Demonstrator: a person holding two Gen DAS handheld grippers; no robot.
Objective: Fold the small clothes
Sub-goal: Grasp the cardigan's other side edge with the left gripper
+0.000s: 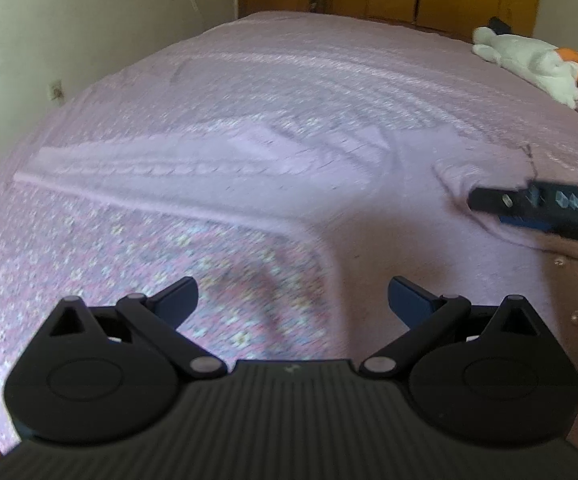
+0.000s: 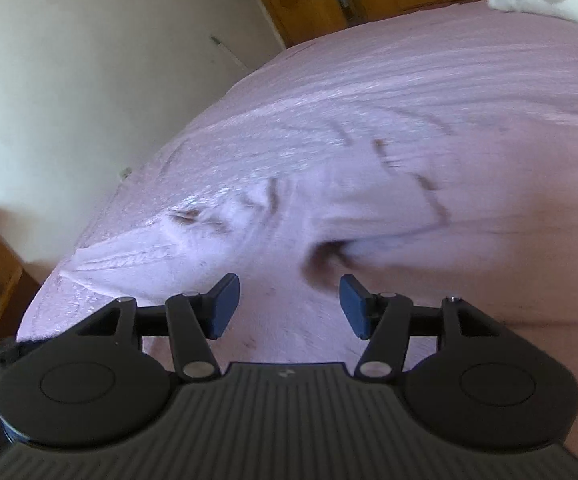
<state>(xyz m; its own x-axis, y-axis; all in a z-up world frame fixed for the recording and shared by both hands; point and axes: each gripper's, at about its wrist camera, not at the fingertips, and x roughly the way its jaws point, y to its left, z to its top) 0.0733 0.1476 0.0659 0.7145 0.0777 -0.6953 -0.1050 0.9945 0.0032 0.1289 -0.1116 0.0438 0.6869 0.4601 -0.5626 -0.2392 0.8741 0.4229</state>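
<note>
A pale lilac knitted garment with cable-stitch sleeves [image 1: 217, 164] lies spread flat on the pink floral bedspread [image 1: 89, 264], just ahead of both grippers. The left gripper [image 1: 291, 300], black with dark blue pads, hangs over the bedspread with its jaws spread wide and nothing between them; the garment's long sleeve stretches away ahead and to its left. The right gripper [image 2: 289, 306] points down at the garment's body, its jaws parted and empty, a dark fold of knit [image 2: 325, 256] just beyond its fingertips. In the left wrist view its finger lies against the garment's edge. A white plush toy [image 1: 529, 60] rests far ahead to the right.
</note>
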